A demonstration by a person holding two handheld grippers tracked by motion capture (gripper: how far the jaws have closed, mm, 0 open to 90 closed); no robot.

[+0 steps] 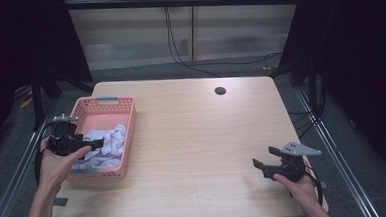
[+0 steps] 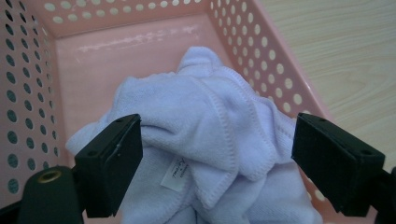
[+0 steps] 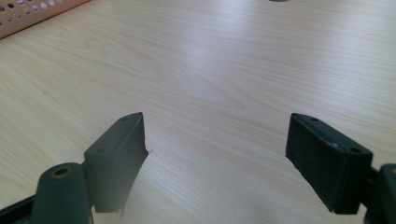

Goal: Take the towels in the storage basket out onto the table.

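- Pale lilac terry: the towel (image 2: 205,140) lies crumpled in the near half of the pink basket (image 1: 126,117), which sits at the desk's (image 1: 197,138) left edge.
- The left gripper (image 2: 215,163) hangs just over the towel with jaws spread wide, one on each side of the heap; nothing is pinched.
- The right gripper (image 1: 271,164) rests low over bare wood near the right front of the desk, jaws also spread, well apart from the basket.
- The step in hand looks like taking the towel out of the basket.
- Risk: the jaws straddle the whole mound, so closing here may catch only a loose top fold, and the towel could slip free on the lift.
- Risk: the right-hand jaw sits near the perforated wall; a drift that way could knock or snag the basket.
- Risk: the basket is light and nothing steadies it, so a dragging towel may pull or tip it off the near edge.
- A small label (image 2: 176,175) shows on the towel near the left-hand jaw; gripping that alone would be a weak hold.
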